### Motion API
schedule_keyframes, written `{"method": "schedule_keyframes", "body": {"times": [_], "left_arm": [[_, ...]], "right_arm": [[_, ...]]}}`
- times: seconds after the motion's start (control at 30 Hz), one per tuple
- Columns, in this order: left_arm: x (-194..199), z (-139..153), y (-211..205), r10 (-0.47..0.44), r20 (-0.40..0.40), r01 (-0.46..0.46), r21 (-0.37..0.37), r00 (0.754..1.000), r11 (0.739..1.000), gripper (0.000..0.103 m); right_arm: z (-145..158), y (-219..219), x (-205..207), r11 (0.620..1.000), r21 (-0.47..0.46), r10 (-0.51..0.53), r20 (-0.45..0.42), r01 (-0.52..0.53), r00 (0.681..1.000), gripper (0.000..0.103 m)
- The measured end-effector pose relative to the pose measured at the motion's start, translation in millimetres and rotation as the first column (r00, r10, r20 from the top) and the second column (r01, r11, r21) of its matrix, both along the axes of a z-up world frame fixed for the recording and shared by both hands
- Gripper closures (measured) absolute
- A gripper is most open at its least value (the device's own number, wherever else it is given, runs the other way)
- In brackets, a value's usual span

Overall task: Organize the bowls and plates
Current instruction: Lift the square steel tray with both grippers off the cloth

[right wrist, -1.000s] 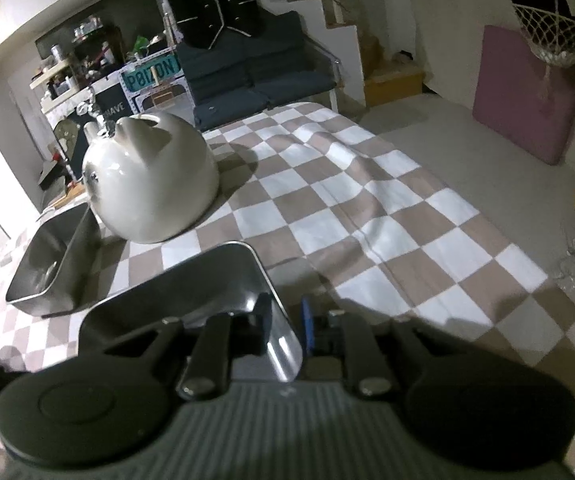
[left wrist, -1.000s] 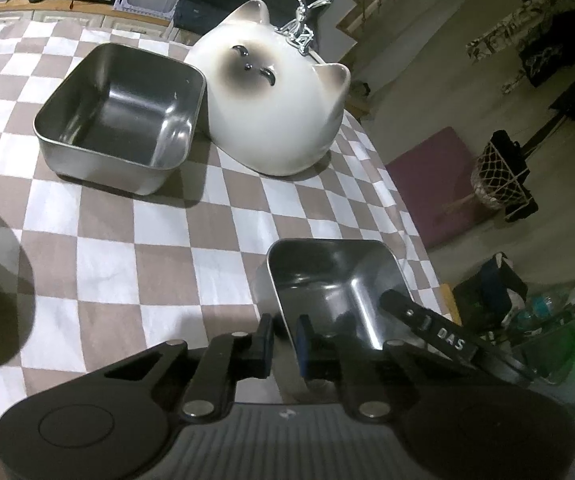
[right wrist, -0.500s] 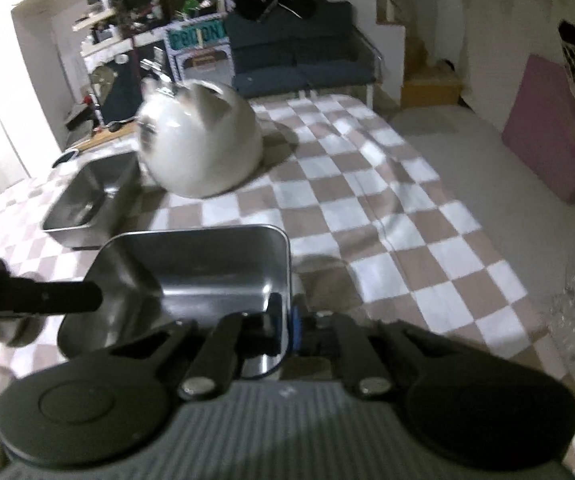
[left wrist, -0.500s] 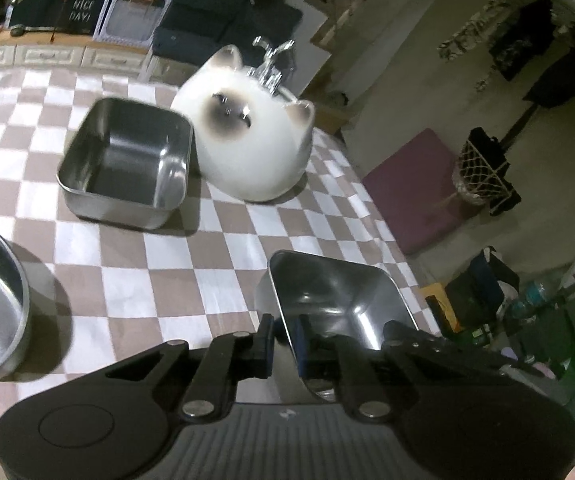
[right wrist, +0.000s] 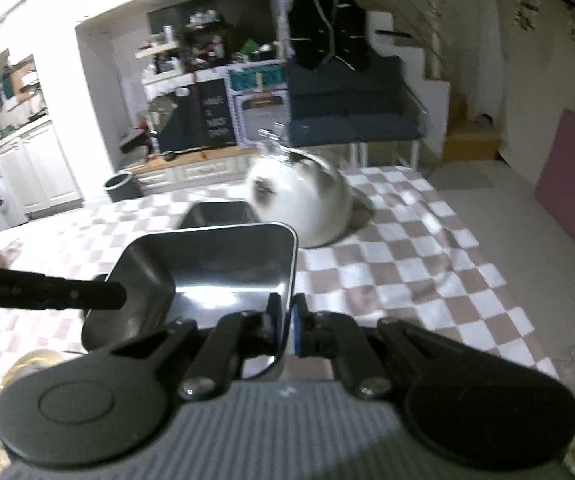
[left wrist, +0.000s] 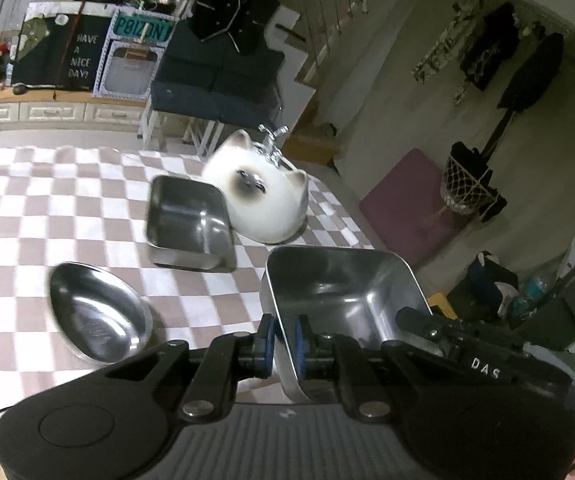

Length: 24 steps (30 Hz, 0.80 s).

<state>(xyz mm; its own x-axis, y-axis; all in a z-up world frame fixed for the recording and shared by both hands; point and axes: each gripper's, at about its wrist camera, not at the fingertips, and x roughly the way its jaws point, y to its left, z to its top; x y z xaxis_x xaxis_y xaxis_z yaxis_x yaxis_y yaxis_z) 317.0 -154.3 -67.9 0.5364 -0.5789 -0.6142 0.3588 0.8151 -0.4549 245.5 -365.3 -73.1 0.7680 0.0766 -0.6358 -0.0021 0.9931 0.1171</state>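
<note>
Sq. steel tray now higher off table, betw. both grippers' pads.

The small square steel tray that sat on the checked tabletop a second ago now hangs clear above it, pinched at opposite rims by the left hand-held gripper and the right hand-held gripper. The right one's pads, slightly apart before, have closed on the rim. The blurred right view suggests the tray tilts.
</note>
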Motion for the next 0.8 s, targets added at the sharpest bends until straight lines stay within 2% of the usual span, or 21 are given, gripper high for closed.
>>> {"method": "schedule_keyframes", "body": {"times": [0.2,0.43,0.67,0.8], "left_arm": [[-25.1,23.4,45.9,0.039,0.049,-0.039,0.008,0.998,0.999,0.092],[-47.3,44.4,107.6,0.108,0.087,-0.111,0.026,0.990,0.994,0.092],[-64.2,49.3,175.5,0.208,0.094,-0.213,0.048,0.974,0.976,0.092],[-70.3,44.3,213.7,0.273,0.083,-0.278,0.055,0.958,0.959,0.092]], "right_arm": [[27.2,36.0,-14.2,0.998,0.055,0.040,0.045,-0.042,0.998,0.095],[46.2,99.4,-30.1,0.995,0.055,0.076,0.072,-0.080,0.994,0.094],[53.9,161.5,-35.8,0.985,0.083,0.144,0.082,-0.150,0.986,0.091],[49.5,197.5,-31.4,0.975,0.091,0.201,0.052,-0.205,0.978,0.090]]}}
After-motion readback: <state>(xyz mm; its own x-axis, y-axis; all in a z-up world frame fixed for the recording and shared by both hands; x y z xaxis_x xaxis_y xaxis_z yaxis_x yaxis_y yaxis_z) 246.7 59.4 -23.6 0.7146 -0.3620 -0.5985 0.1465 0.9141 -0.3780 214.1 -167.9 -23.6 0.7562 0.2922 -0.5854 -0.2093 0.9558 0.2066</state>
